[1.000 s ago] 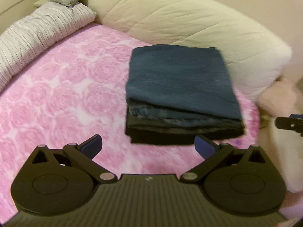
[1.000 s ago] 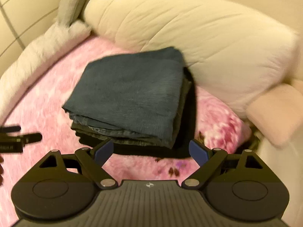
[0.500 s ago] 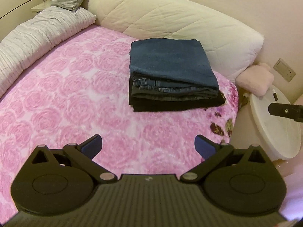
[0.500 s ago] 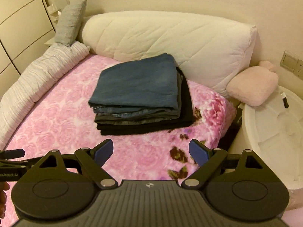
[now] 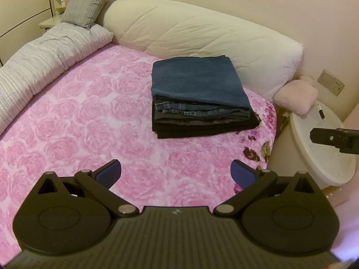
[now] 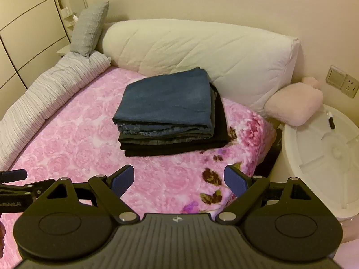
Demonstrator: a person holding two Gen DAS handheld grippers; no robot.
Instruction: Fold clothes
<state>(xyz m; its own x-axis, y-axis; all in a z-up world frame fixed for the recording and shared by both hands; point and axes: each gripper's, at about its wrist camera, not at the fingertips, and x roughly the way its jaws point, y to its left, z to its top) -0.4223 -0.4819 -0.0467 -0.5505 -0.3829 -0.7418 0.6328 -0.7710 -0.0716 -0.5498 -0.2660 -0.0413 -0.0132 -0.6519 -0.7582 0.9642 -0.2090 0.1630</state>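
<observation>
Pink rose-patterned bedspread (image 5: pixel 85 121) on a round bed, bounded by a cream bolster (image 5: pixel 202 38) and a striped grey bolster (image 5: pixel 38 62); a white round side table (image 6: pixel 318 157) and a pink cushion (image 6: pixel 294 105) are noted at the right. Item: stack of folded clothes (image 5: pixel 197 85), blue denim uppermost, darker garments beneath, laid square near the cream bolster. Left gripper (image 5: pixel 176 172) and right gripper (image 6: pixel 179 179) are held spread wide, nothing grasped, both well apart from the stack and nearer the bed's edge. Folding is judged complete for what is seen; no unfolded garment is in view, so no further move is settled
</observation>
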